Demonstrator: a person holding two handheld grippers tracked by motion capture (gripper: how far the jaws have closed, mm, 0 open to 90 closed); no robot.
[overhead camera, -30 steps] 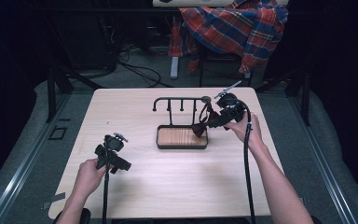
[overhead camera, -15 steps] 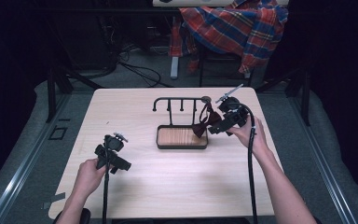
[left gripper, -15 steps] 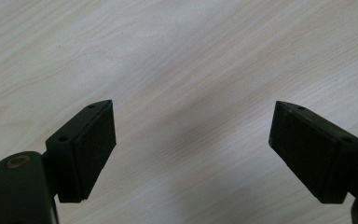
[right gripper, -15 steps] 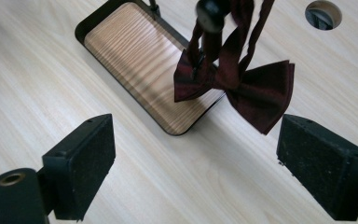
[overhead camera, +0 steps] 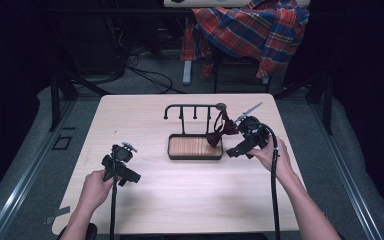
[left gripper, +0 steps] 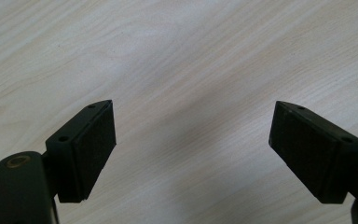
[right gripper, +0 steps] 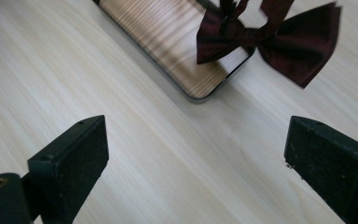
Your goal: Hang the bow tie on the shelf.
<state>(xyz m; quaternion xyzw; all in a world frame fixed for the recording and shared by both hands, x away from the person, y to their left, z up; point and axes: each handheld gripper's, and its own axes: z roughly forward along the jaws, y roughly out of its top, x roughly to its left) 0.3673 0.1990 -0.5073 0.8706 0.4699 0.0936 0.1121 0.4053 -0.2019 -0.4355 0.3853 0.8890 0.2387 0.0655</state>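
A dark red bow tie [overhead camera: 215,135] [right gripper: 270,37] hangs by its strap from the right end of a black hook rack [overhead camera: 192,106], over the right corner of the rack's wooden tray base [overhead camera: 195,147] [right gripper: 168,32]. My right gripper [overhead camera: 236,148] [right gripper: 205,158] is just right of the bow tie and apart from it. Its jaws have just been opening and stand open with only bare table between them. At the table's front left, my left gripper [overhead camera: 123,165] [left gripper: 193,149] is open over bare wood.
The light wooden table [overhead camera: 190,200] has free room in front of the rack and on its left side. Behind the table, a plaid cloth [overhead camera: 250,30] lies over a chair, with cables on the floor.
My right gripper has let go of the bow tie and drawn back to the right and toward the person. The bow tie stays hanging on the rack. The left gripper has kept still.
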